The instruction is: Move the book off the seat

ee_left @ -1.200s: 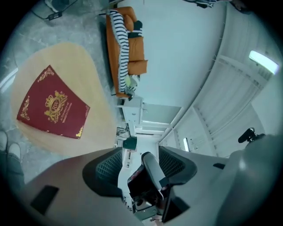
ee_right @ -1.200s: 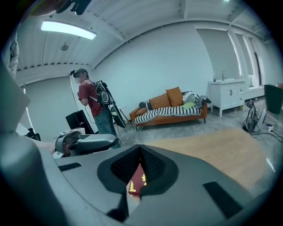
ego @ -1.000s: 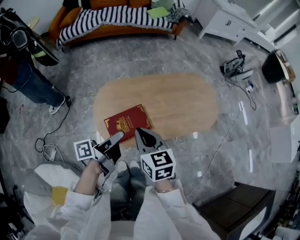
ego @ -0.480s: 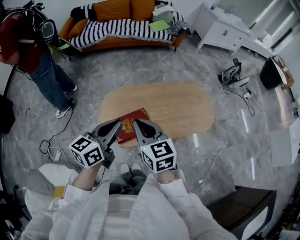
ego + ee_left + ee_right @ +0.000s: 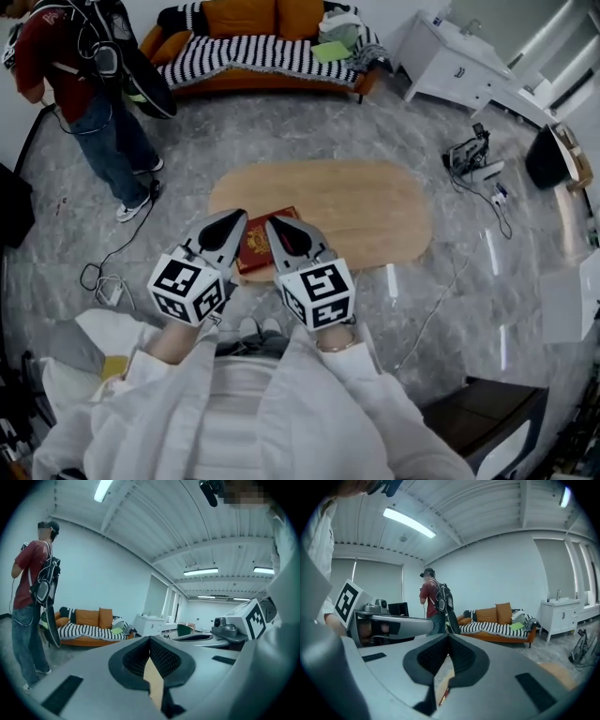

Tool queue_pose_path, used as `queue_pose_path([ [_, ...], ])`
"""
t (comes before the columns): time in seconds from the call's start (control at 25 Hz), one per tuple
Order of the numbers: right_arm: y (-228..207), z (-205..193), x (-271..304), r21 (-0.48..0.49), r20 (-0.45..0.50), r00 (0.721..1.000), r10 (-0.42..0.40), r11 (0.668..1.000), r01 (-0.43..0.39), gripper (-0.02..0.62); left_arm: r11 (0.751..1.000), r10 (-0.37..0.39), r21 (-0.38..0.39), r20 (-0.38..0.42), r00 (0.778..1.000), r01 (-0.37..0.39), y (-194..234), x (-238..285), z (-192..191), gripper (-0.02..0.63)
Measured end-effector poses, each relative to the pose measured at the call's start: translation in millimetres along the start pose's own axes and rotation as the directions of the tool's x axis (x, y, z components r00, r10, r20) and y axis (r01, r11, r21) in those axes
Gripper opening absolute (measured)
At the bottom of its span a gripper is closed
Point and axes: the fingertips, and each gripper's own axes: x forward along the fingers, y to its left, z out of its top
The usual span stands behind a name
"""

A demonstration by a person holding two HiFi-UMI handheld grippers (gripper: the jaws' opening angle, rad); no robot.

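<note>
A red book with a gold pattern lies flat on the oval wooden table, near its front left edge. My left gripper and right gripper are held up side by side above the book's near part, hiding some of it. Neither touches the book. In the left gripper view the jaws of the left gripper meet with nothing between them. The right gripper is likewise shut and empty, with the table and a sliver of red showing below its jaws.
An orange sofa with a striped blanket and cushions stands at the back. A person with a backpack stands at the far left. White cabinets, floor cables and a dark box lie to the right.
Both grippers have risen and come forward over the book's near edge. The left jaws have shut. The person at the left has walked further into view.
</note>
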Motion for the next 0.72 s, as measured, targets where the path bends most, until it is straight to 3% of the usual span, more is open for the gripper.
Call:
queue_pose_path([
  [0.72, 13, 10, -16, -0.024, 0.039, 0.999, 0.020, 1.000, -0.019, 0.012, 0.999, 0.007, 0.044, -0.083, 0.997, -0.003, -15, -10, -14, 0.006],
])
